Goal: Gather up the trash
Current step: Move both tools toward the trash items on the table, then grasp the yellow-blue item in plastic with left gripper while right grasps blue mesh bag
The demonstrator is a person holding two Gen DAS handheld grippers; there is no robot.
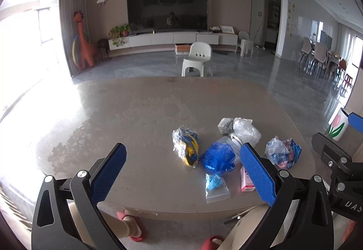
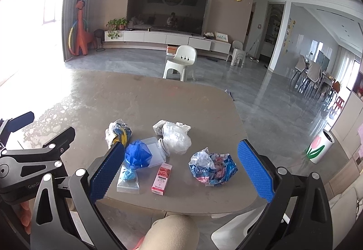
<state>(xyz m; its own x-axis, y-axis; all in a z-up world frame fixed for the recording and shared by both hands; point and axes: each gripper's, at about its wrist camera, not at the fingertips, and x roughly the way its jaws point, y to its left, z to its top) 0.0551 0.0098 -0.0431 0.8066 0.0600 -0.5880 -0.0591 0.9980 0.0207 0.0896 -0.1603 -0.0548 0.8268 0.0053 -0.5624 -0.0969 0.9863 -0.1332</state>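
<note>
Several pieces of trash lie on a grey-brown table (image 1: 136,114): a clear bag with yellow and blue contents (image 1: 187,145) (image 2: 119,132), a blue plastic bag (image 1: 217,156) (image 2: 137,154), a small zip bag (image 1: 216,186) (image 2: 128,178), a pink box (image 2: 161,178), a crumpled blue-red wrapper (image 1: 283,153) (image 2: 212,168), a clear crumpled bag (image 1: 246,131) (image 2: 175,137) and a grey wad (image 1: 225,125). My left gripper (image 1: 183,170) is open and empty at the table's near edge. My right gripper (image 2: 181,173) is open and empty, above the near edge, facing the box and wrapper.
A white bin with a tulip print (image 2: 320,148) (image 1: 338,127) stands on the floor right of the table. A white plastic chair (image 2: 181,61) stands beyond the far edge. The person's knees (image 2: 172,231) are under the near edge.
</note>
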